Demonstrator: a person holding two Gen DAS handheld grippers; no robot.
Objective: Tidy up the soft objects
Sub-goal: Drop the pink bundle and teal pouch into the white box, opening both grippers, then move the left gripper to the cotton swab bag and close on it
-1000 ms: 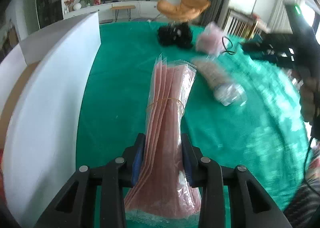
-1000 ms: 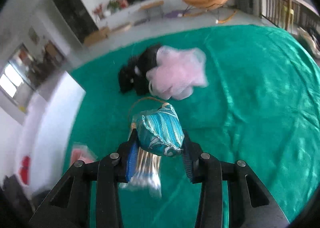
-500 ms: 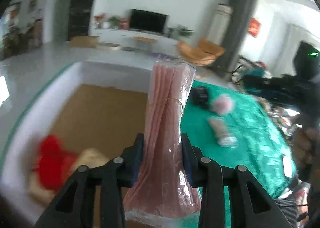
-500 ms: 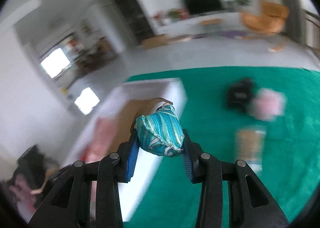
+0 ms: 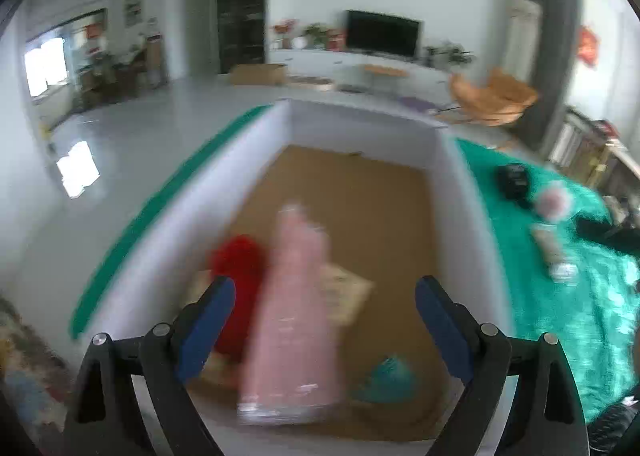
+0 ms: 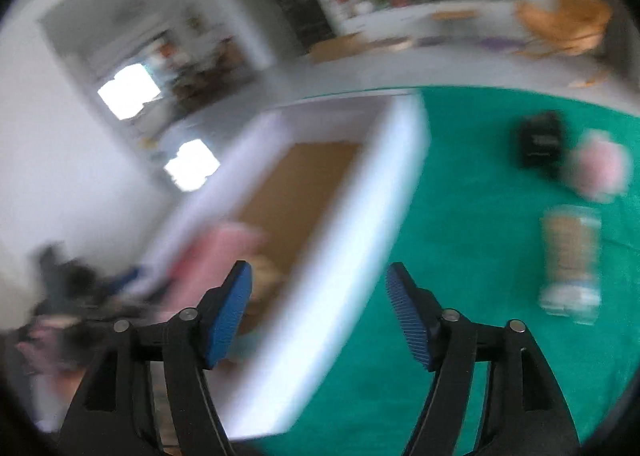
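Left wrist view: L gripper (image 5: 320,308) over the white box (image 5: 456,191), jaws wide apart, have just been opening; nothing gripped.
Pink pack: pink packet (image 5: 292,320) sits between the L jaws, blurred, clear of both pads, over the box's brown floor.
Right wrist view: R gripper (image 6: 318,312) jaws wide, have just been opening; nothing between them. Spans the box's near wall, one finger over the box interior, the other over the green cloth (image 6: 460,215).
Box: big, white walls, brown base; far half of floor bare. Stands at the cloth's left edge, grey floor beyond.
Box contents: red soft thing (image 5: 240,280) w/ a tan flat piece (image 5: 344,292) beside the pink packet; teal pouch (image 5: 386,378) near the R-hand wall, bottom corner.
Cloth: wide open green area right of box.
Still on cloth: tan packet (image 6: 570,256), pink puff (image 6: 602,167), black item (image 6: 540,139); grouped, well apart from the box.
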